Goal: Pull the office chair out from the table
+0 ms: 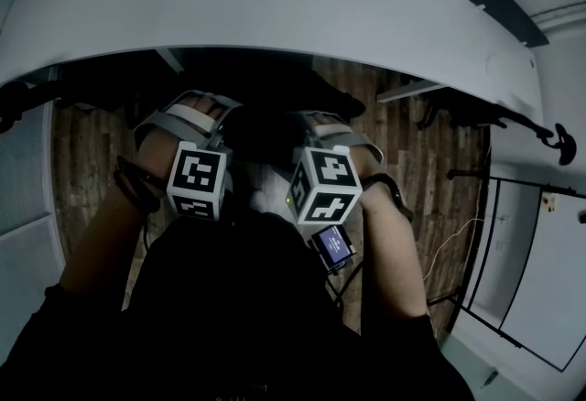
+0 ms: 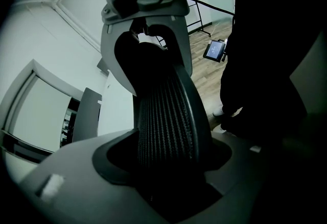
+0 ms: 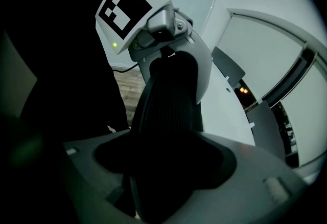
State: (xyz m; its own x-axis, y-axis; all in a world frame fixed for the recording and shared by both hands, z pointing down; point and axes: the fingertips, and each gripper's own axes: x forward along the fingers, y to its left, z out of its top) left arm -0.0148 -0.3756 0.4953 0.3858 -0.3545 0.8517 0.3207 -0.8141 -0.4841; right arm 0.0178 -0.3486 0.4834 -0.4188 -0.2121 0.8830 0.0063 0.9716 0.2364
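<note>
**Both grippers clamped on the chair's top rail, room to roll back**

Nearest the person, the left gripper point(image 2: 171, 164) and right gripper point(image 3: 168, 166) sit side by side on the top of the office chair point(image 1: 265, 129). Each has its jaws closed onto the upper rim of the mesh backrest point(image 2: 166, 115).

The rim looks like stiff moulded plastic and is a sound place to pull. The mesh inside it would give and is best left alone. A chair of this kind is probably fairly heavy but rolls on casters, though the base is hidden. Judging by that, a level, even pull from both hands should move it, while an uneven pull would swivel it.

Just beyond, the chair is tucked against the curved near edge of the white table point(image 1: 275, 15), its front lost in shadow underneath.

Bare wood floor point(image 1: 412, 152) lies either side. A thin cable point(image 1: 453, 243) and a black stand point(image 1: 558, 143) are off to the right, clear of the path back.
</note>
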